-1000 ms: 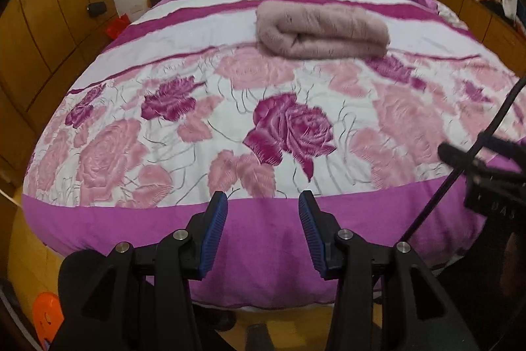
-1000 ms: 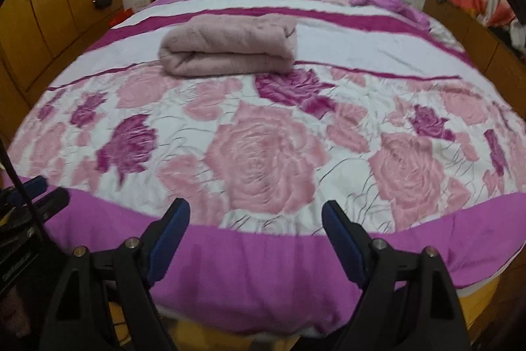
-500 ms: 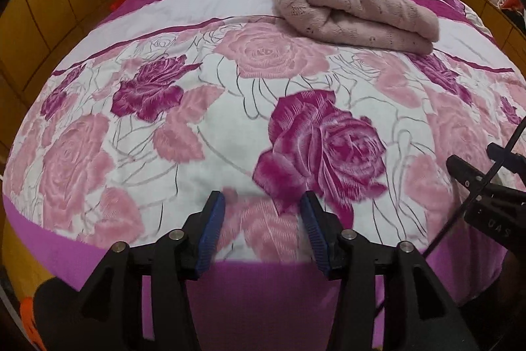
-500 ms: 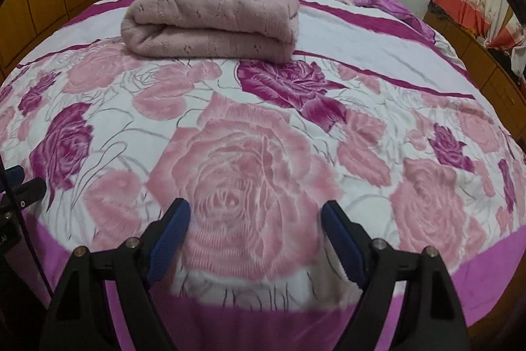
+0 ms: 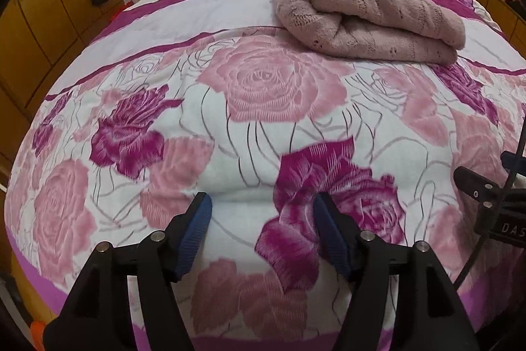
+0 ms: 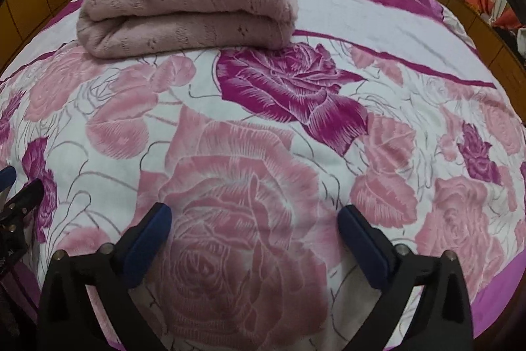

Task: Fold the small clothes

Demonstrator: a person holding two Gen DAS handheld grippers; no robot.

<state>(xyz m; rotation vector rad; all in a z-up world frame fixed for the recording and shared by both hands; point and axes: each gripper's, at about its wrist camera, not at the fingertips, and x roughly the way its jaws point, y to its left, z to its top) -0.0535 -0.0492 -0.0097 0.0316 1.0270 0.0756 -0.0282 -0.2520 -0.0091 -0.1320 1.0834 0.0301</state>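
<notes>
Both the left hand-held gripper [image 5: 261, 213] and right hand-held gripper [image 6: 254, 224] hover spread over the rose-print bedspread [image 6: 328, 160]; a folded pink knit sweater [image 6: 187, 10] lies upper left.

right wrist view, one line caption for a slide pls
Open right gripper above rose-print pink and white quilt, facing folded dusty-pink knitted garment.
</notes>
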